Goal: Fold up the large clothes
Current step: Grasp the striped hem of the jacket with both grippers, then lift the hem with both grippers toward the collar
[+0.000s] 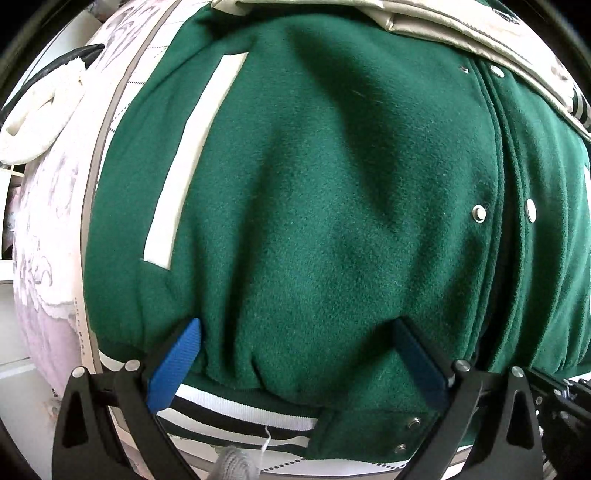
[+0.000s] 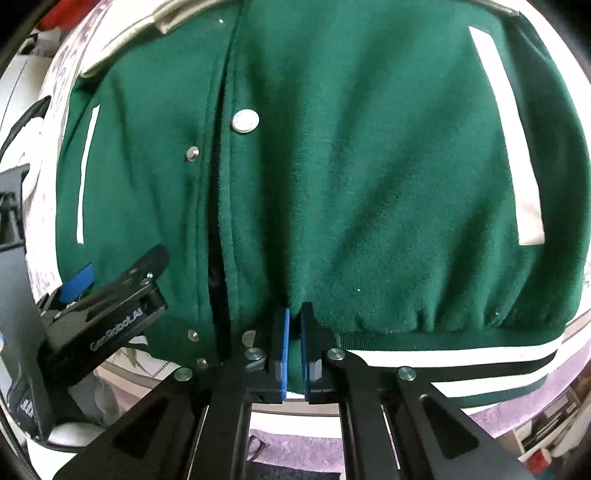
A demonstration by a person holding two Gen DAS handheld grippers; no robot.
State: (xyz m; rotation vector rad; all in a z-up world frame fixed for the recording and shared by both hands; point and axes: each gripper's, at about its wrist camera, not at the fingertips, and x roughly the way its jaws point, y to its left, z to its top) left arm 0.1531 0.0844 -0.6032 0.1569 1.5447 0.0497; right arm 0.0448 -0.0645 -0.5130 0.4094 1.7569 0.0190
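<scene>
A matt, fuzzy green wool-like cloth is seen on the jacket (image 2: 369,184), with shiny metal snaps (image 2: 245,121) and ribbed knit hem (image 2: 461,365); the right tool (image 2: 293,354) is fitted with matt black plastic and blue textured pads (image 2: 283,354).

Left wrist view. Green jacket (image 1: 314,192) lies flat, front up, on a patterned pale cloth (image 1: 48,221). Cream pocket strip (image 1: 192,158) runs diagonally on the panel ahead. Snap placket at right, 2 metal snaps (image 1: 479,213) side by side. Cream sleeve (image 1: 461,33) lies across the top edge. Left gripper (image 1: 301,363) spread wide, blue fingers (image 1: 173,369) pressed onto the fabric just above the striped hem band (image 1: 236,413); nothing pinched between them. White towel (image 1: 40,114) at far left, apart from the jacket.
</scene>
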